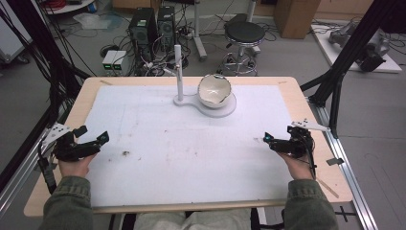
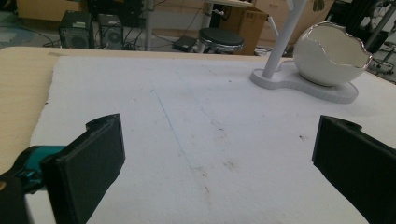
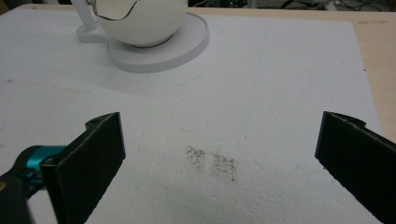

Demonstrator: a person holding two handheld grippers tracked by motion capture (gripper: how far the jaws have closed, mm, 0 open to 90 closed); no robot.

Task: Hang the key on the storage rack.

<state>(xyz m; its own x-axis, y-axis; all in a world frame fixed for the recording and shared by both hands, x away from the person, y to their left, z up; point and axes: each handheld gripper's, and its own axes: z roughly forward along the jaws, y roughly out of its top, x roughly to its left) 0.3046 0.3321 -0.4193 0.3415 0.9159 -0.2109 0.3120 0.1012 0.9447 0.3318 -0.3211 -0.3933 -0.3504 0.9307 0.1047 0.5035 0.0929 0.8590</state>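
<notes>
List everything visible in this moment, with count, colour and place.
Eggshell-shaped bowl: 1, white, far centre, on the stand base.
Stand: 1, white, upright post beside the bowl.
Mat: 1, white, speckled, covers the table.
Table: 1, light wood.
Stool: 1, black seat, floor behind the table.
Computer towers: 2, black, floor behind.
Left gripper: black, open, left edge.
Right gripper: black, open, right edge.
</notes>
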